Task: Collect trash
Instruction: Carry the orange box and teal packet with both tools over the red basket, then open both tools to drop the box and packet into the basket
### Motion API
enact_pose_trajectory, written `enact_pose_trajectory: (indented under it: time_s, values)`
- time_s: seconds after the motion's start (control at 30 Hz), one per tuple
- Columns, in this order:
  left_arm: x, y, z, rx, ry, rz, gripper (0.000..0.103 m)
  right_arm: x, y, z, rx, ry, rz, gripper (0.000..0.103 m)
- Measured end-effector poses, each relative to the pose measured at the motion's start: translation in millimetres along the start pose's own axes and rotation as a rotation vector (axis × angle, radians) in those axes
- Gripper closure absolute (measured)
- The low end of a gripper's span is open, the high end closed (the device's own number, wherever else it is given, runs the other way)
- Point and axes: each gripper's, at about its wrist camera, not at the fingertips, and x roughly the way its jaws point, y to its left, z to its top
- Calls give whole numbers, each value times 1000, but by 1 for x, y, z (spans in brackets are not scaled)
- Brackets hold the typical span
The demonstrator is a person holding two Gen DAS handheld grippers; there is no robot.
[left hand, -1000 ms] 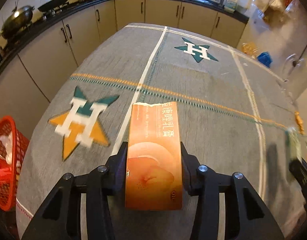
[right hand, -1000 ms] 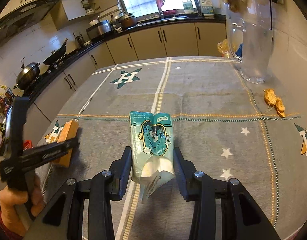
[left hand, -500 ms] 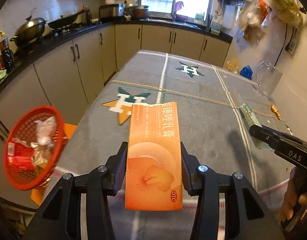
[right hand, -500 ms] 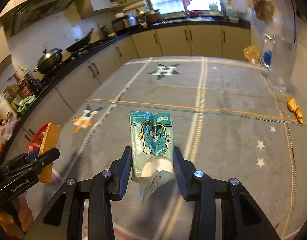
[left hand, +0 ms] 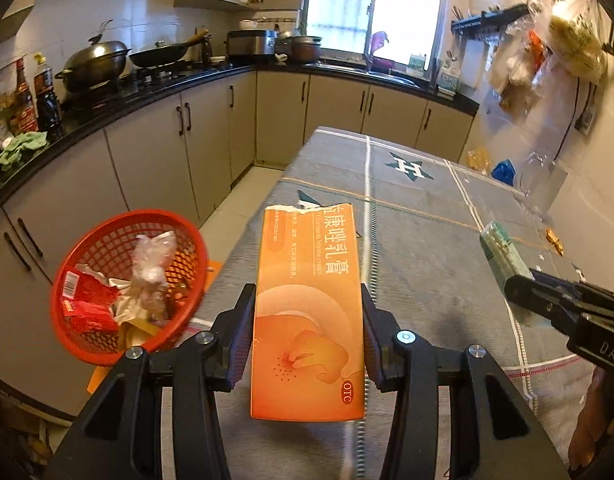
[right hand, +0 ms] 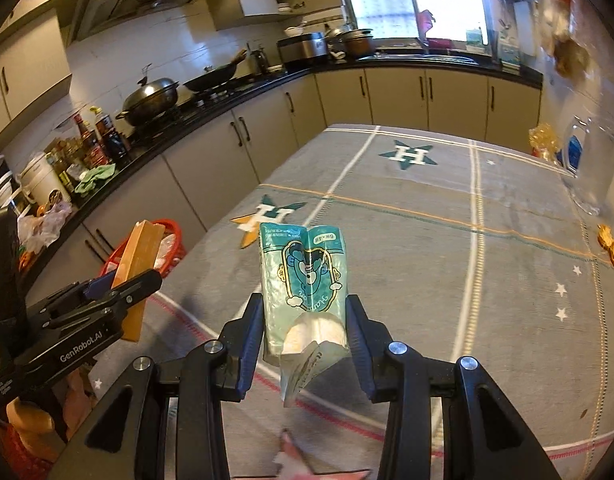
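My left gripper (left hand: 307,320) is shut on an orange cream box (left hand: 309,312), held above the near left edge of the cloth-covered table (left hand: 419,240). Left of it, below table height, a red basket (left hand: 123,280) holds red wrappers and crumpled plastic. My right gripper (right hand: 305,322) is shut on a teal tissue pack (right hand: 305,280) with a torn flap, over the table's near part. The right wrist view also shows the left gripper (right hand: 103,292) with the orange box (right hand: 141,268) in front of the red basket (right hand: 169,246). The right gripper (left hand: 563,308) with the teal pack (left hand: 503,256) appears at the right of the left wrist view.
An orange scrap (right hand: 609,242) lies on the table near the right wall. A clear plastic jug (right hand: 591,168) stands at the far right. Kitchen cabinets (left hand: 155,168) and a counter with woks and pots run along the left and back. Bags hang on the right wall (left hand: 547,52).
Both grippers have drawn back and left from the table's middle with their loads. The red basket has come fully into the left wrist view. More of the kitchen shows.
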Motion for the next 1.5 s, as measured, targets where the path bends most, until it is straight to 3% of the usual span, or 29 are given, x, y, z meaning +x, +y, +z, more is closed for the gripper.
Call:
enact_pose_trajectory:
  time_s: [0.43, 1.5]
  values:
    - [-11, 60, -4, -74, -44, 80, 58, 39, 63, 3, -44, 55, 79, 59]
    - [10, 187, -1, -220, -9, 193, 58, 123, 179, 42, -127, 174, 249, 59]
